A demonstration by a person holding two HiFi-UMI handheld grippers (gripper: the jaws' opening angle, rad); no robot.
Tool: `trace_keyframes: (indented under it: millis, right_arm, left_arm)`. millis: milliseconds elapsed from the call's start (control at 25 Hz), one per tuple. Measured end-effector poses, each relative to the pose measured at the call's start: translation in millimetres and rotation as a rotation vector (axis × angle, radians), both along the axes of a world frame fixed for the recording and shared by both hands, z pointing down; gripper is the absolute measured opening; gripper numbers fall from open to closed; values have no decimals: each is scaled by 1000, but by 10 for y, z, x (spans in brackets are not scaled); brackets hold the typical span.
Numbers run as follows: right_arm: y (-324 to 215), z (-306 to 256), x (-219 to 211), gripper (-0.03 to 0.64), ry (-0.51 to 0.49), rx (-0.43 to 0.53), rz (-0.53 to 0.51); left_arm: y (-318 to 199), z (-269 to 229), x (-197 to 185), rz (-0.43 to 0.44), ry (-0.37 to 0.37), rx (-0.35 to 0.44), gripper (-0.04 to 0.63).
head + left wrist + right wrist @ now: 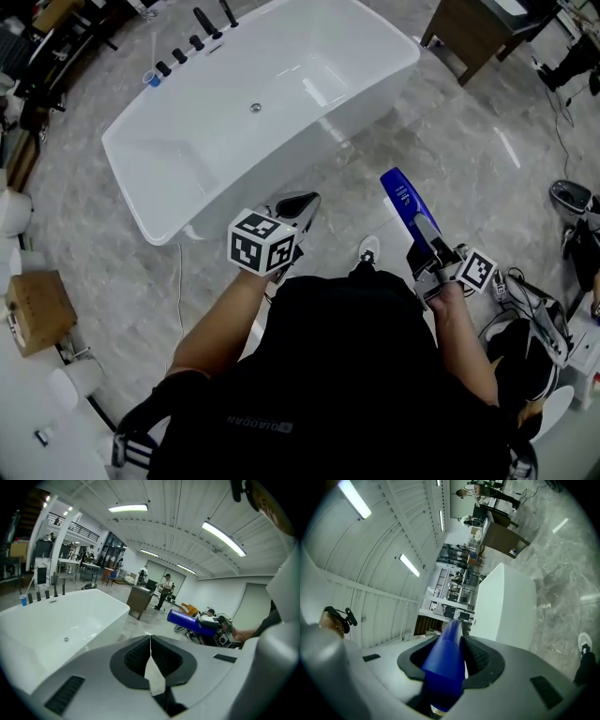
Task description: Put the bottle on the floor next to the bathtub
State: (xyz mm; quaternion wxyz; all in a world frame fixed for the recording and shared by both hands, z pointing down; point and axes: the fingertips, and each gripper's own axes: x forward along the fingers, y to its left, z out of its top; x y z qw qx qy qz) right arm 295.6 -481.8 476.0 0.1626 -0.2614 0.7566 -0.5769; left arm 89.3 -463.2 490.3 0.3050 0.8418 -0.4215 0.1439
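Note:
A blue bottle [404, 200] is held in the air by my right gripper [427, 246], which is shut on it; the bottle points up and away over the floor right of the white bathtub [169, 197]. From the right gripper view the bottle [444, 663] fills the space between the jaws, the bathtub [506, 604] beyond. My left gripper [292, 212] hovers near the tub's front corner, jaws shut with nothing between them. Across in the left gripper view I see the bottle [187, 620] and the tub [56, 625].
Grey marble floor [469, 159] surrounds the tub. Black taps [192, 42] and a small blue cup [152, 79] stand on the tub's far rim. A brown cabinet [478, 33] is at the back right. A cardboard box [36, 309] and cluttered gear [572, 234] line the sides.

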Motion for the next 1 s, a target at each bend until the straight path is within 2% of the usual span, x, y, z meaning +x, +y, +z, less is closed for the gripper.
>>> trace_keyframes:
  millis: [200, 560, 680, 880, 1000]
  right_arm:
    - [-621, 79, 382, 167, -1, -24, -58]
    - [-1134, 408, 628, 167, 59, -54, -134]
    - [-1198, 550, 556, 167, 107, -51, -165]
    - [-1270, 855, 288, 168, 227, -43, -203]
    - [-1206, 1295, 180, 167, 338, -172, -185]
  left_arm:
    - [-466, 28, 328, -84, 6, -34, 18]
    - [-719, 98, 375, -188, -68, -70, 18]
    - [-732, 184, 351, -177, -86, -95, 18]
    - [-787, 478, 81, -123, -152, -128, 18]
    - [-786, 768, -100, -74, -178, -178, 18]
